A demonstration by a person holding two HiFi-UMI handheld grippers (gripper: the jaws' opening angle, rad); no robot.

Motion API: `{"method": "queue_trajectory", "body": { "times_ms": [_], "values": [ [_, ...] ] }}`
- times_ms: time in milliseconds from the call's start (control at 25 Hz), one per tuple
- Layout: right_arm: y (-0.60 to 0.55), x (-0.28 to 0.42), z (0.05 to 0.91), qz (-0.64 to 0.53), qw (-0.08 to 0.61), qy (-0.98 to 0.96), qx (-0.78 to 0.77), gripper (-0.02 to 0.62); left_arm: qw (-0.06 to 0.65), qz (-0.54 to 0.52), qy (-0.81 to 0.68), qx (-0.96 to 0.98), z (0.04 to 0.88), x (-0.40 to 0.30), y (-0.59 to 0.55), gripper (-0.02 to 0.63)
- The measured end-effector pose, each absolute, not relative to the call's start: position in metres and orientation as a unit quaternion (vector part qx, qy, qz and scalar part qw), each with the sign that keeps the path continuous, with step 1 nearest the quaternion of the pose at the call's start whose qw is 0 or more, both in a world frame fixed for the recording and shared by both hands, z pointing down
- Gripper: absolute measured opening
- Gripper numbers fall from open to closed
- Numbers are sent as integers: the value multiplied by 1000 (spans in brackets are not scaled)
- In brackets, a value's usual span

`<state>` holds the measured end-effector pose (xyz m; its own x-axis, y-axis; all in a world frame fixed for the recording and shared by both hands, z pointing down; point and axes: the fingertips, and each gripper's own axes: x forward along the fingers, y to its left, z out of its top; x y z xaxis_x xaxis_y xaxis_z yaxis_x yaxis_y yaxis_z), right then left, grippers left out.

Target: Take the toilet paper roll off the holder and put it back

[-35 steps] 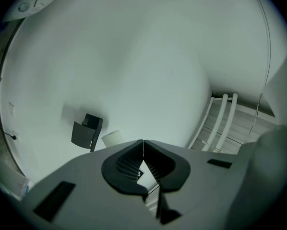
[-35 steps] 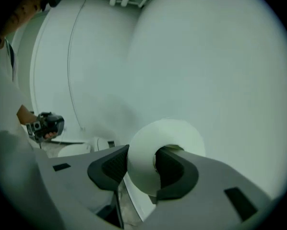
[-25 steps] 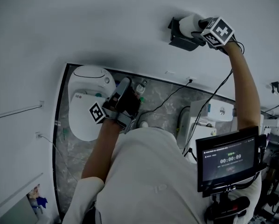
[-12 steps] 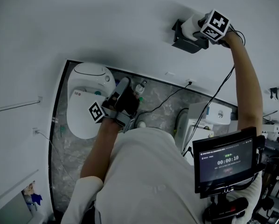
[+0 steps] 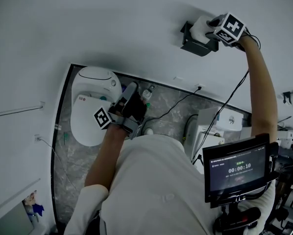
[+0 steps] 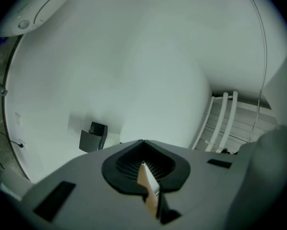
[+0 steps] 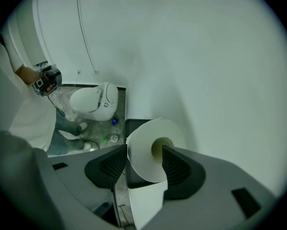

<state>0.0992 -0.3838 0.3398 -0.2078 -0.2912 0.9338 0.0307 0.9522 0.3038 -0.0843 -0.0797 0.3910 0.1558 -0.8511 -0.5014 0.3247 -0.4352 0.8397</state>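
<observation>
right claw (image 7: pixel 144 163) outstretched, newly-open round roll (image 7: pixel 141 143)

Light is dim, flat and bluish-grey in every view, and its source cannot be told. On the white wall (image 5: pixel 112 23) a soft shadow pools close around the black toilet paper holder (image 5: pixel 193 45), and shows faintly on the holder's left in the left gripper view. Well below the holder in the head view, the monitor (image 5: pixel 237 168) glows without glare. Both gripper views bulge like fisheyes with black corners, the pipes (image 6: pixel 216 121) right of the holder bow, and the nearest foreground is soft.
</observation>
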Motion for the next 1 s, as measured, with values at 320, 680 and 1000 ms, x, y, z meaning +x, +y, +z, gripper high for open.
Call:
{"method": "queue_trajectory", "body": {
  "times_ms": [320,680,1000],
  "values": [
    [-363,75,278,-95,450,-880,119,212,478,-606,-229,593,388,-88,-78,6],
    [-283,40,215,67,87,-991,79,212,467,-601,-238,604,382,-85,-76,6],
    [-230,47,244,186,-67,-977,75,212,466,-595,-244,608,377,-86,-67,6]
  ]
}}
